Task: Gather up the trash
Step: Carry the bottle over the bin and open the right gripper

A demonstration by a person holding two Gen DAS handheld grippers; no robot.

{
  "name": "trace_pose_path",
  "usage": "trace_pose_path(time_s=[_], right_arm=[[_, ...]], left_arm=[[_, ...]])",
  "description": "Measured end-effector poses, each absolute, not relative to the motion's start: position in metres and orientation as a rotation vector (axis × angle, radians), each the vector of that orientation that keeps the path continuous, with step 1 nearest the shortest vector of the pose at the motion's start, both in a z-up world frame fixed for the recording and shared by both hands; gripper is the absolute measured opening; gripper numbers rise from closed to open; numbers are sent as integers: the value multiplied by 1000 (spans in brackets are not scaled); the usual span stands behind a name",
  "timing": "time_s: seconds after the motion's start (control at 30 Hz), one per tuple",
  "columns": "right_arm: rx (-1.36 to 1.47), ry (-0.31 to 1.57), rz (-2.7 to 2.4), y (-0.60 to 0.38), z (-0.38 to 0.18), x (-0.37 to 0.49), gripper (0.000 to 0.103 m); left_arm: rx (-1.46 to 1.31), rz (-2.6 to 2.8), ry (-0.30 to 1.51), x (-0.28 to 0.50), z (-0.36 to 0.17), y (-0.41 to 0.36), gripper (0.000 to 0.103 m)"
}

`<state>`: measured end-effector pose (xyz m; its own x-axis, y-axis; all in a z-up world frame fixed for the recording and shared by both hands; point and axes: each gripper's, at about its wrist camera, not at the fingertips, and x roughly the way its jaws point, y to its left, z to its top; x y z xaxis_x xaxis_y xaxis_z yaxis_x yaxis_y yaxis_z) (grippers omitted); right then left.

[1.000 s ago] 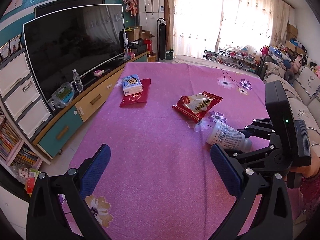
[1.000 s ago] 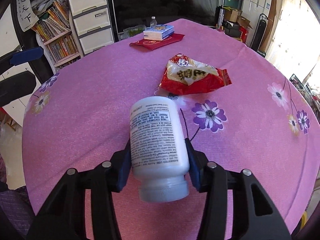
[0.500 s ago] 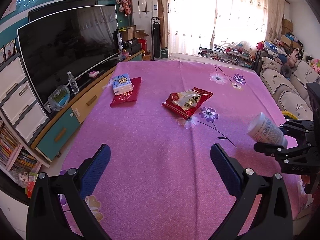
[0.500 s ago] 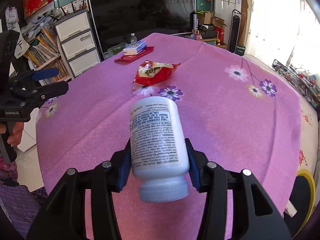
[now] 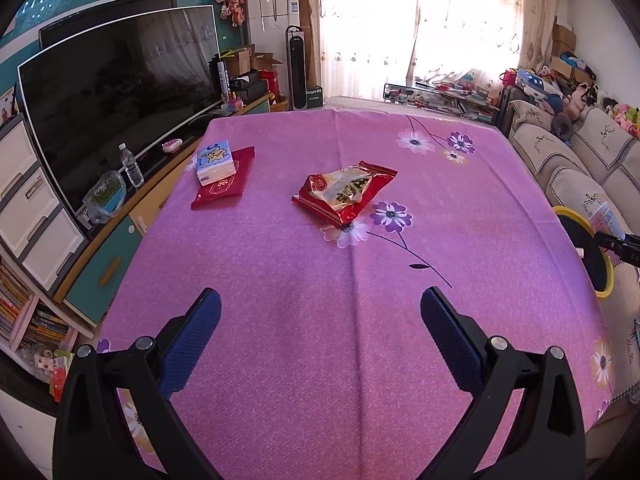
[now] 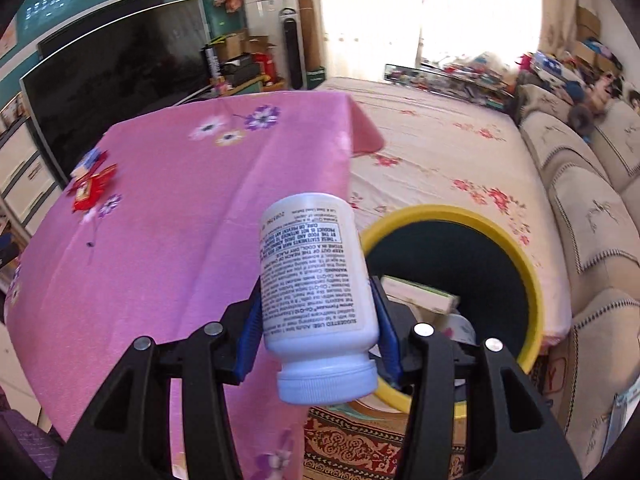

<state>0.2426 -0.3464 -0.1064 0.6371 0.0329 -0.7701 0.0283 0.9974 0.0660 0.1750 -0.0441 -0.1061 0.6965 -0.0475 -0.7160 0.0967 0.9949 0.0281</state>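
1. well, the right hand-held gripper (image 6: pixel 318 322) is pinching a white pill bottle (image 6: pixel 316 276) between its blue pads, cap end toward the camera, bottom end pointing away and tilted up.
2. the bottle hangs off the edge of the desk (image 6: pixel 168 240), partly in front of the yellow-rimmed bin (image 6: pixel 516 248); it covers the bin's near left rim.
3. inside the bin a pale box (image 6: pixel 420 294) shows, half hidden behind the gripper's finger; anything deeper is too dark to make out.
4. from the left wrist view only a sliver of that bottle (image 5: pixel 608 220) shows at the right edge, cut off by the frame.
5. the left hand-held gripper (image 5: pixel 320 336) is spread wide with nothing between its pads, above the pink flowered cloth.
6. a red snack packet (image 5: pixel 344 192) lies mid-desk; a tissue pack (image 5: pixel 215 162) sits on a red envelope (image 5: pixel 226 188) toward the far left.
7. in the right wrist view those items are blurred.
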Motion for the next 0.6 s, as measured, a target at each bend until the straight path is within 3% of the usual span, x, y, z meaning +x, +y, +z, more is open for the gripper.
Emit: trace_pose_path(time_s=[0.43,0.5,0.53,0.6], right_arm=[[205,960,-273,-435,-159,262,48],[216,951,-305,-442,-162,264,57],[217,937,-329,-443,-161,263,67],[230,902,-342,-442,-154,259,67]], left_arm=[[85,-86,820,182,-113,-55,98],[87,-88,824,182,-115,-56,98],[89,-89,826,183,-116,-56,98],[94,-92,829,183,-117,-58,98]])
